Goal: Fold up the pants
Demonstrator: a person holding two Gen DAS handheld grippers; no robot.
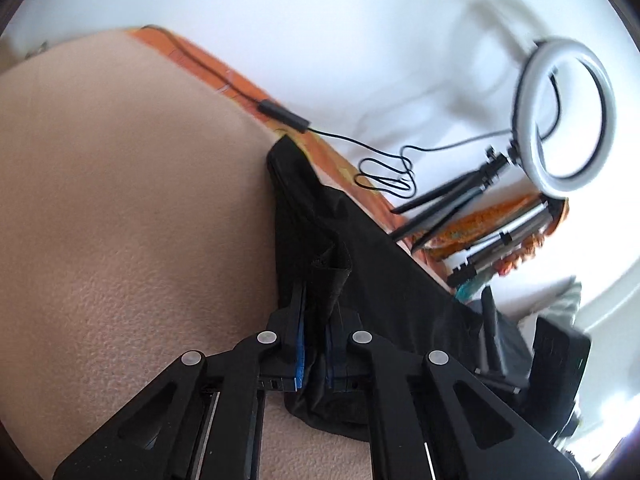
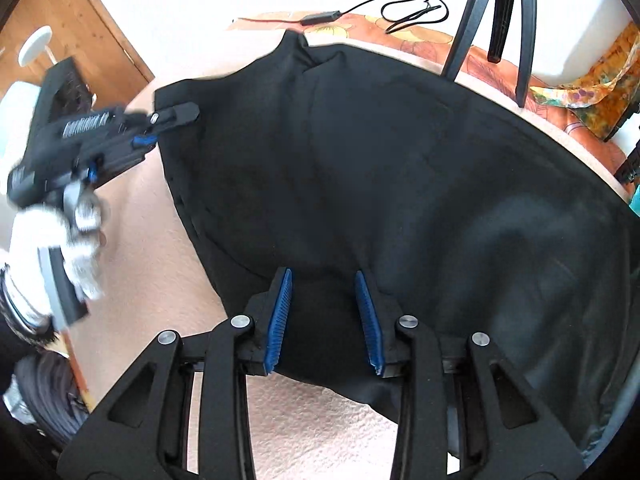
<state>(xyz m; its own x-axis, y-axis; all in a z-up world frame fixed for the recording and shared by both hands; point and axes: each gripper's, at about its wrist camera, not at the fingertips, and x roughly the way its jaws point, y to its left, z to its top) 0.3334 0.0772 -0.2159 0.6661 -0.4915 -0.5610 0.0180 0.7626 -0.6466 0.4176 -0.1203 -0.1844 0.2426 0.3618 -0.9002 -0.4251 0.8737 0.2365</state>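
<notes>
The black pants lie spread over a beige padded surface. My left gripper is shut on a bunched edge of the pants, near their left side. It also shows in the right wrist view at the pants' upper left corner, held by a gloved hand. My right gripper is open, its blue pads just above the near edge of the pants, with cloth between and below the jaws.
A ring light on a tripod and a second tripod stand at the surface's far edge on an orange patterned cloth. A black cable with an inline box runs along that edge. A wooden door is far left.
</notes>
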